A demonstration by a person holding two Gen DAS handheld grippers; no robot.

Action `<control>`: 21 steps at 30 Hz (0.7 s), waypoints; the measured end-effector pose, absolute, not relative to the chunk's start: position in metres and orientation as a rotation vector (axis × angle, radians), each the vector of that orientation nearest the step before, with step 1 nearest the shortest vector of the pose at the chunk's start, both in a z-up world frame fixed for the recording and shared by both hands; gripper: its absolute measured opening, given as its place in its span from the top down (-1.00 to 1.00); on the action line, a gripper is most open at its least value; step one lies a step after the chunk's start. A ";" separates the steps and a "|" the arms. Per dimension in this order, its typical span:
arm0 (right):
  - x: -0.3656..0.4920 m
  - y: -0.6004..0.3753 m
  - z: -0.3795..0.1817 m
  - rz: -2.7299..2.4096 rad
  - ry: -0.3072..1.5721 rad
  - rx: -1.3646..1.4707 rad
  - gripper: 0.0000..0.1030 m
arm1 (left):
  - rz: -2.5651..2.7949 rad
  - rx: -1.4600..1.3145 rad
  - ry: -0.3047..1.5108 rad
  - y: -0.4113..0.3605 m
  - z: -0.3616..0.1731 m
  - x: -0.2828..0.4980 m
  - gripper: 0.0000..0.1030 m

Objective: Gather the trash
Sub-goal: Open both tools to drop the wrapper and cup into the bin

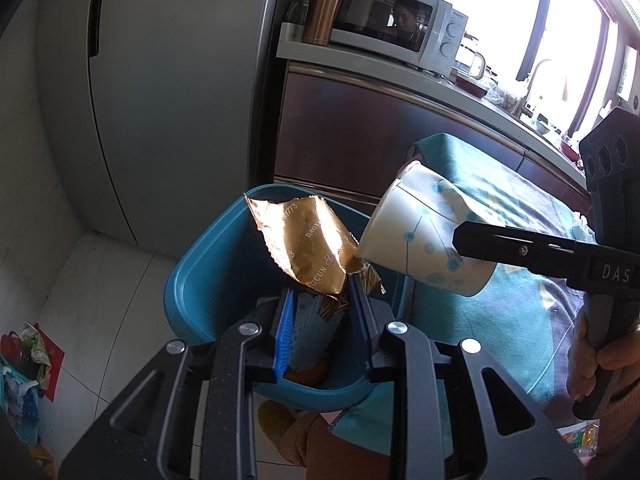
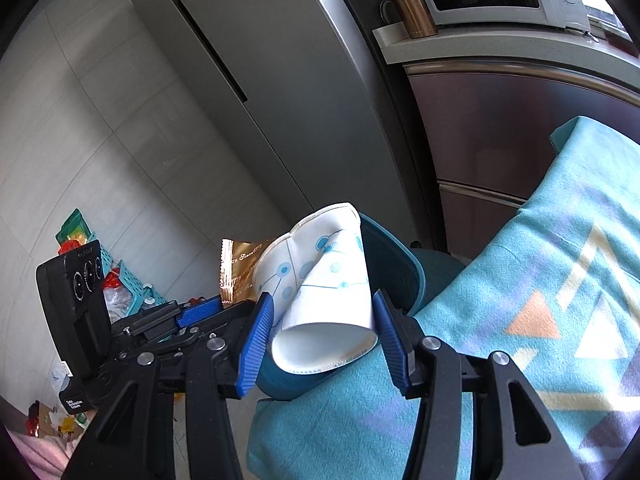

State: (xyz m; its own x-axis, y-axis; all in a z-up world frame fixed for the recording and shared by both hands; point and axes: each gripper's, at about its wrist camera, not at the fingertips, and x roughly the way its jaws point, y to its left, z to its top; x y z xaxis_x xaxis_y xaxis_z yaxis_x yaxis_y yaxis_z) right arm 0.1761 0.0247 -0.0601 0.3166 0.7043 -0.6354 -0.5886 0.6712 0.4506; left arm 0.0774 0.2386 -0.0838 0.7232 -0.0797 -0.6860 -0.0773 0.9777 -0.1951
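Note:
My left gripper (image 1: 322,300) is shut on a gold foil wrapper (image 1: 310,244) and holds it above the blue trash bin (image 1: 200,264). My right gripper (image 2: 324,316) is shut on a crumpled white paper cup with blue dots (image 2: 328,280). In the left wrist view the cup (image 1: 416,236) hangs over the bin's right rim, touching the wrapper, with the right gripper's finger (image 1: 516,246) across it. The wrapper also shows behind the cup in the right wrist view (image 2: 236,272). The bin (image 2: 396,264) lies just beyond the cup. Something orange lies in the bin's bottom.
A table with a teal patterned cloth (image 2: 540,300) is to the right of the bin. A grey fridge (image 1: 168,100) and a counter with a microwave (image 1: 400,28) and copper tumbler (image 1: 322,8) stand behind. A basket of clutter (image 1: 20,380) sits on the tiled floor at left.

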 end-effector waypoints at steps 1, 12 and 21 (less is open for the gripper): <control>0.174 0.027 -0.060 0.854 0.916 0.139 0.04 | 0.003 -0.216 0.767 0.238 -0.085 0.079 0.49; 0.180 0.056 -0.065 0.822 0.938 0.068 0.04 | 0.030 -0.238 0.815 0.237 -0.103 0.101 0.50; 0.181 0.059 -0.070 0.806 0.946 0.079 0.04 | 0.033 -0.247 0.837 0.235 -0.114 0.115 0.50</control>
State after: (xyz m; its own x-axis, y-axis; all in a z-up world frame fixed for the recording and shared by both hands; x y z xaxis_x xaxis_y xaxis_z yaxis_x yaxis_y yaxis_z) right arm 0.1810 0.0588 -0.0701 0.3227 0.6458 -0.6919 -0.5802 0.7126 0.3945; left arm 0.1147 0.2352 -0.1143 0.6707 -0.0682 -0.7385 -0.1257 0.9709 -0.2039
